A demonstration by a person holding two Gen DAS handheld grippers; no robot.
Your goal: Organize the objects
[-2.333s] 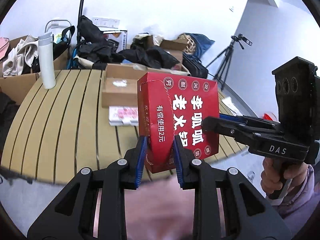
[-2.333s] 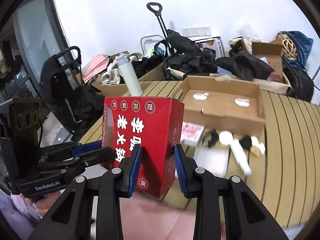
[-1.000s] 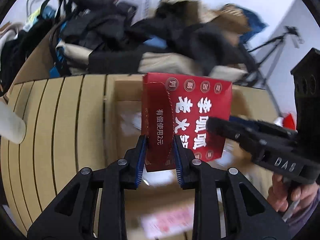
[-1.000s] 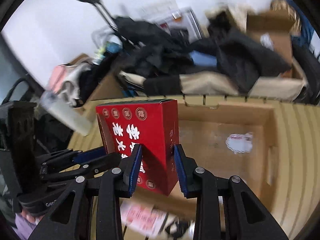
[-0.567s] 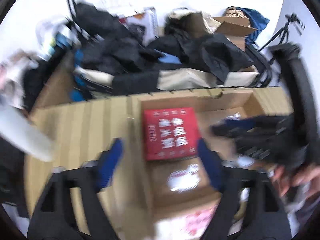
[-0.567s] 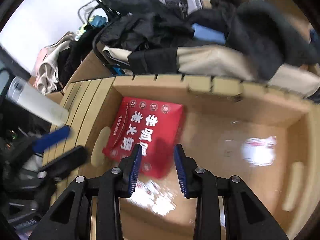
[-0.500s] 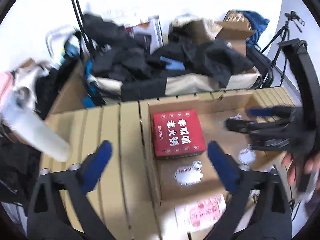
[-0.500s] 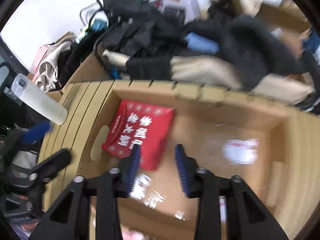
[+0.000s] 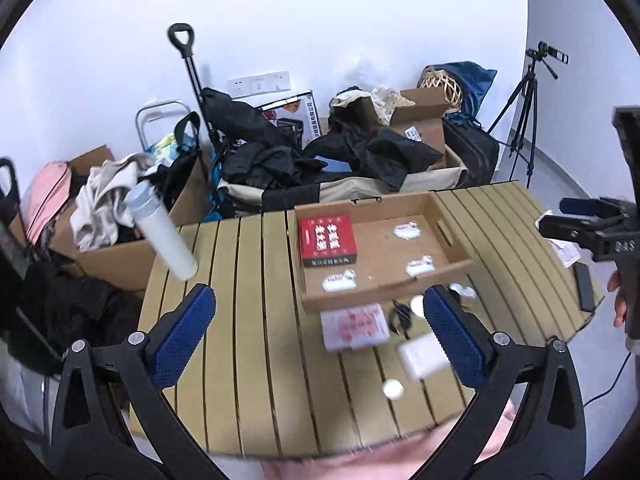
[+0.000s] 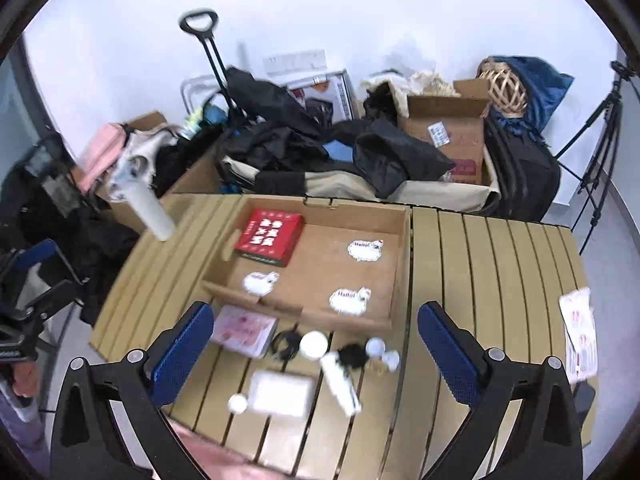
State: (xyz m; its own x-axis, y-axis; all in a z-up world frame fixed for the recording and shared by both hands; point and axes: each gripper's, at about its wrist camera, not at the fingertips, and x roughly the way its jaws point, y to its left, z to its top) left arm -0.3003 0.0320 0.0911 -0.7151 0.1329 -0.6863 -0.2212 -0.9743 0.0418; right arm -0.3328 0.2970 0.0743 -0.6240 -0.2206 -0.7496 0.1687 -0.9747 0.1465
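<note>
Both your grippers, left [image 9: 320, 332] and right [image 10: 312, 340], hang wide open with nothing in them (well above the table [image 9: 248, 320]). The red box [image 9: 327, 240] lies flat in the cardboard tray's [image 9: 384, 296] back-left corner.

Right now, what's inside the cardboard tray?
The cardboard tray holds one red box, lying flat in its far-left corner, plus white stickers on its floor. Whatever is under the red box is hidden.

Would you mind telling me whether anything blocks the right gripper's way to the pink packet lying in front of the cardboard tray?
Nothing visible does: the open right gripper hangs above the pink packet, with only bare table slats around it.
</note>
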